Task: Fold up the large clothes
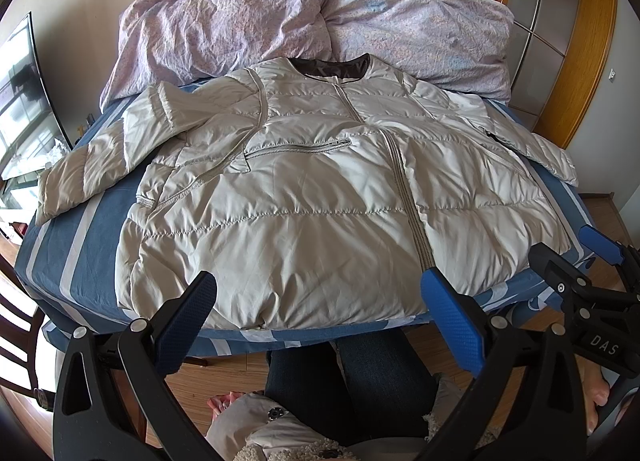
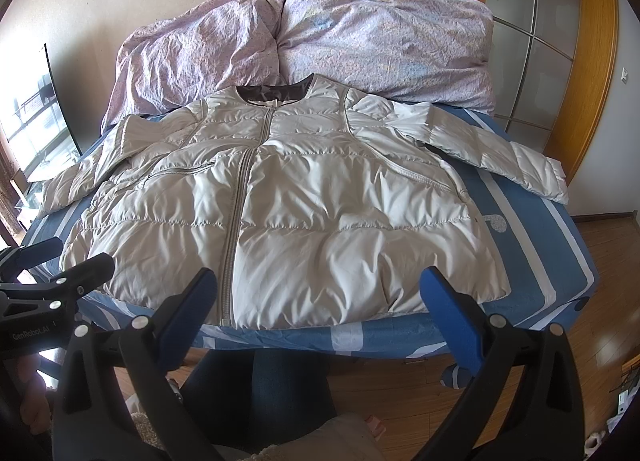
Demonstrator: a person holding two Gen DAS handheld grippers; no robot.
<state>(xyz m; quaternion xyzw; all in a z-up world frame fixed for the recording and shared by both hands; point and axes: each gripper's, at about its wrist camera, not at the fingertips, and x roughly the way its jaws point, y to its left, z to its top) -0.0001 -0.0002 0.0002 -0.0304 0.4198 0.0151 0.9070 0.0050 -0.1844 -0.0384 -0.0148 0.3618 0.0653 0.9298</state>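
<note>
A pale beige quilted jacket [image 1: 304,189] lies front up and zipped on the bed, hem toward me, dark collar lining at the far end. It also shows in the right wrist view [image 2: 288,213]. Its left sleeve [image 1: 104,157] is bent back on itself near the bed's left edge. Its right sleeve [image 2: 500,157] stretches toward the right edge. My left gripper [image 1: 316,301] is open and empty, hovering just above the hem. My right gripper [image 2: 318,293] is open and empty, also by the hem. The right gripper also shows at the right of the left wrist view [image 1: 568,257].
The bed has a blue sheet with white stripes [image 2: 532,237]. A crumpled lilac duvet [image 1: 304,21] is piled at the head. A TV screen [image 1: 24,101] stands at left, a wooden-framed glass door [image 2: 560,41] at right. The person's legs [image 1: 352,381] stand on the wood floor below.
</note>
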